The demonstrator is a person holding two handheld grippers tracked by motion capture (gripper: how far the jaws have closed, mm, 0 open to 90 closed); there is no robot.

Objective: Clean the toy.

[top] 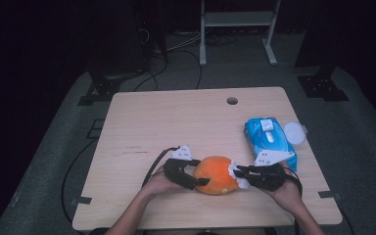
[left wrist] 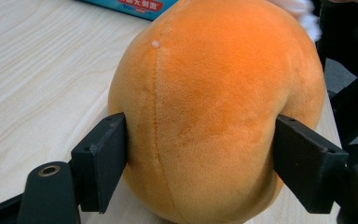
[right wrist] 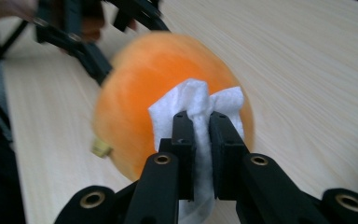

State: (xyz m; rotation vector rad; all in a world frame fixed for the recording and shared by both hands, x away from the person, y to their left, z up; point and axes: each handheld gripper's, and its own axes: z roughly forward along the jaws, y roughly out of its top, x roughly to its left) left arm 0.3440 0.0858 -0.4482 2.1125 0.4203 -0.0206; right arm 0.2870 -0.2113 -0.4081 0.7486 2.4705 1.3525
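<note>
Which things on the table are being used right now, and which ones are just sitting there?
Being used:
- orange plush ball, clamped by the left hand-held gripper
- white wipe, pinched in the right hand-held gripper and pressed to the ball

Just sitting there:
- blue pack of wipes, to the right on the table
- round white lid beside the pack

Plush orange motion-blurred, wipe pack cropped by top edge

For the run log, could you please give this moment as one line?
left gripper: clamps round orange plush toy | right gripper: presses white wipe on toy
</note>
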